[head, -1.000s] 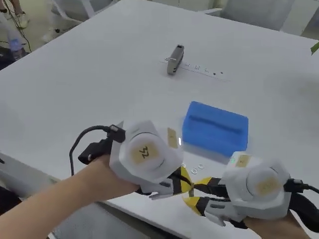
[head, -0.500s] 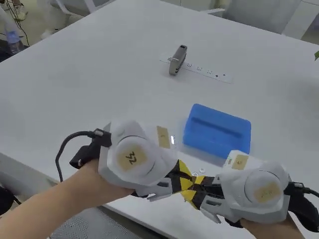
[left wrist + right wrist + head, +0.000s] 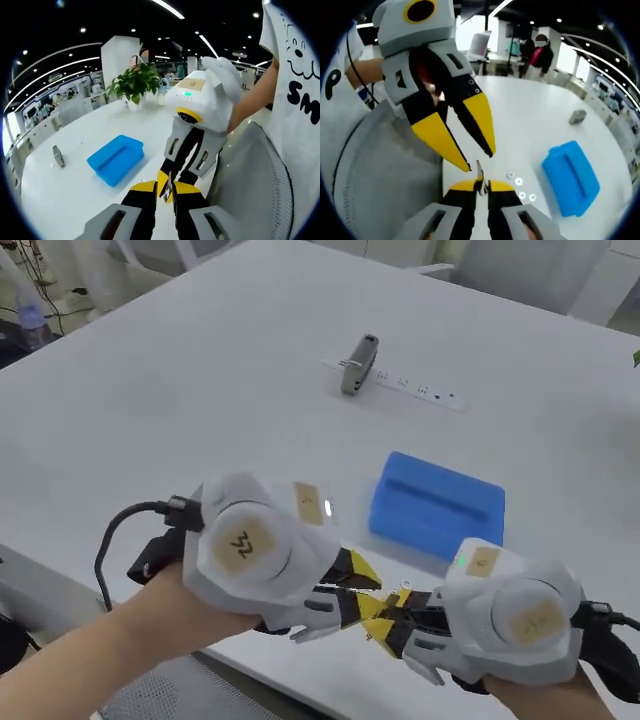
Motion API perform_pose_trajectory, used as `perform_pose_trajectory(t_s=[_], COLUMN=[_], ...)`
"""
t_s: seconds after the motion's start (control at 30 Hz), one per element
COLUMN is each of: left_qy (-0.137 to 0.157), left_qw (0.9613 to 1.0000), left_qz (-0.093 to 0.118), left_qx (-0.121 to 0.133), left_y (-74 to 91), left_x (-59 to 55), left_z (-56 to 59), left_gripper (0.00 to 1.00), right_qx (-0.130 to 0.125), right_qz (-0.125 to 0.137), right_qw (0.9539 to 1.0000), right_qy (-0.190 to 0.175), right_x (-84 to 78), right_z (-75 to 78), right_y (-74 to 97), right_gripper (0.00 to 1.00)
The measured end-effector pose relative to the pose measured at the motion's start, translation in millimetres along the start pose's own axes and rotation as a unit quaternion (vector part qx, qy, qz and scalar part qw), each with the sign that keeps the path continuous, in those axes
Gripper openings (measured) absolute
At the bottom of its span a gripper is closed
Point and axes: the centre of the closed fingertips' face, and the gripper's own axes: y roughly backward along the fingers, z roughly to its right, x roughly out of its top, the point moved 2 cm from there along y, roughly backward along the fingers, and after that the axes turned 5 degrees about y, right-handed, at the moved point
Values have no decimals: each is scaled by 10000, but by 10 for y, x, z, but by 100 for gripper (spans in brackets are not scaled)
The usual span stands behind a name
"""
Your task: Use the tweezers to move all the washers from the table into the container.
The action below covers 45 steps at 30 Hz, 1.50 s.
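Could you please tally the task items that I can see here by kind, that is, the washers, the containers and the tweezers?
Washers: 4, loose on the table
Blue container: 1
Tweezers: 1, held in the right tool
Total: 6

White power strip (image 3: 420, 392) with a grey plug (image 3: 357, 363), potted plant (image 3: 136, 82), perhaps a bottle (image 3: 30, 322)
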Motion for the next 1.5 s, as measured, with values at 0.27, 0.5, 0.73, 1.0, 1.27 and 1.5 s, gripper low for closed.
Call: perform_pose_trajectory(t_s=[0.27, 0.5, 0.73, 1.0, 1.27, 1.5], left_qy=[23, -69, -245, -154, 213, 97], left_qw=[9999, 10000, 9995, 9997, 9995, 9999], left_qz=[-56, -1, 14, 131, 197, 38], left_qx=[-102, -42, -183, -171, -133, -107], left_y=[-42, -63, -122, -109, -142, -171], left_x=[12, 60, 70, 82, 16, -55], left_z=[1, -33, 13, -66, -86, -104], left_gripper=[18, 15, 0, 0, 0, 4], right_qx=[70, 103, 67, 48, 99, 219], right_qz=[51, 44, -31, -41, -55, -102], right_qw=[10000, 9999, 9998, 9999, 9999, 9997], right_qy=[22, 84, 163, 152, 46, 2], right_x=[58, 100, 80, 72, 35, -17], right_z=[14, 27, 50, 94, 115, 59], right_y=[-24, -38, -24, -14, -55, -179], right_gripper=[3, 3, 3, 3, 3, 3])
